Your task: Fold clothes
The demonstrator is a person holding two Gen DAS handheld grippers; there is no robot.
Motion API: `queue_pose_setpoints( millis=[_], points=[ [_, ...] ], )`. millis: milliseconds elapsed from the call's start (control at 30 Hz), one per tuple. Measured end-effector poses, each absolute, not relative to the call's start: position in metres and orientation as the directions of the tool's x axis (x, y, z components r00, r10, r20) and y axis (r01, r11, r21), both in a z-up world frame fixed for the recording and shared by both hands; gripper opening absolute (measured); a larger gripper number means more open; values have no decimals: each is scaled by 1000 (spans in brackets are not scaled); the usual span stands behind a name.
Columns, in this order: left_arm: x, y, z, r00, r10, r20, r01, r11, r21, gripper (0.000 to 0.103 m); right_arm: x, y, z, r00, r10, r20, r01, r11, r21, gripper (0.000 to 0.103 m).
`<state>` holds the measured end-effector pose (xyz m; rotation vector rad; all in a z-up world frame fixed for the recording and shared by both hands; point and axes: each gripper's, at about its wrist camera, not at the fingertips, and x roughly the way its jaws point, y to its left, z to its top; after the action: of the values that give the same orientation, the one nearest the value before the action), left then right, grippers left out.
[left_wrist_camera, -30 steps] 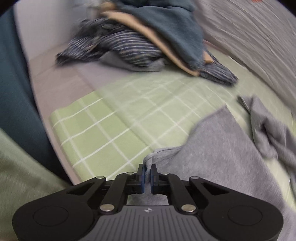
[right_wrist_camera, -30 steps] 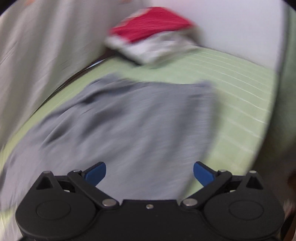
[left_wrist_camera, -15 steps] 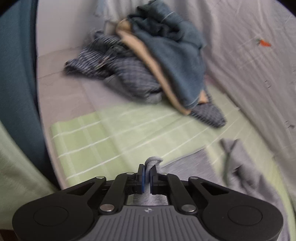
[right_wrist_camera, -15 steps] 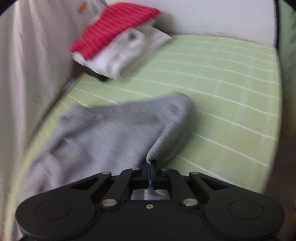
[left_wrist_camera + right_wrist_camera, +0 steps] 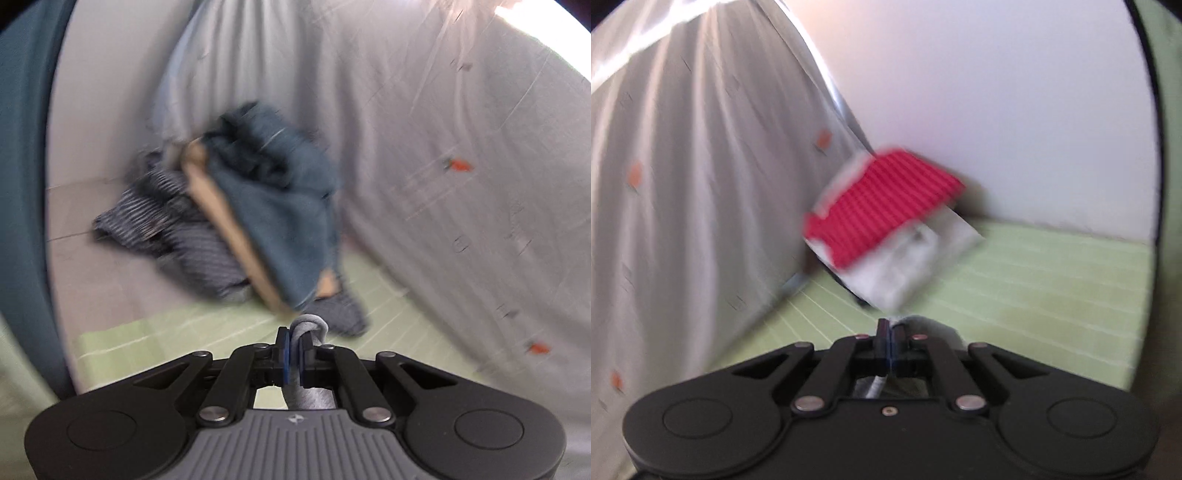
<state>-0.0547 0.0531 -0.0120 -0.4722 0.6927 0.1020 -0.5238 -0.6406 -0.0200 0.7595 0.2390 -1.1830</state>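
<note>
Nearest the lens, the left gripper (image 5: 294, 345) has its jaws pressed on a bunched fold of the grey garment (image 5: 308, 325), which loops up over the fingertips and drops away beneath the gripper body; its long axis cannot be told, since only this small loop shows. The right gripper (image 5: 888, 341) likewise pinches a thin edge of the same grey cloth (image 5: 875, 387), jaws nearly together, the fabric running down out of sight below. Under both lies the green checked sheet (image 5: 1052, 295). Further off on the left side sits a heap of unfolded clothes (image 5: 258, 221), dark blue, striped and tan, blurred. On the right side a folded stack topped with a red knit (image 5: 882, 210) rests against the pale curtain (image 5: 683, 184) printed with small orange motifs. No writing is legible.
</note>
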Motion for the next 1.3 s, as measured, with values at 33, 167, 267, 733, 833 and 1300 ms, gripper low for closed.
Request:
queue_pose_setpoints(
  millis=[33,167,267,733,833,1300],
  points=[
    [-58,56,-21,750,-51,-659,-266,889,-372,4,-529,-638,-33,362,-729,-581,909,139,392,1],
    [-64,62,-54,674,-14,-738,-320,896,-309,4,-532,-634,-70,281,-672,-685,951,102,291,1],
    [-63,63,-64,656,-12,-754,-328,896,-300,4,-525,-634,-83,256,-646,-719,964,111,243,1],
    [-39,22,-50,642,111,-759,-280,955,-97,55,-453,-639,-69,87,-716,-693,970,220,-105,98],
    [-24,2,-50,649,54,-759,-213,970,-113,63,-433,-645,-64,128,-725,-677,962,256,-93,100],
    [36,-111,-108,497,-145,-856,-134,961,-241,67,-318,-716,-84,323,-623,-712,931,346,120,94]
  ],
)
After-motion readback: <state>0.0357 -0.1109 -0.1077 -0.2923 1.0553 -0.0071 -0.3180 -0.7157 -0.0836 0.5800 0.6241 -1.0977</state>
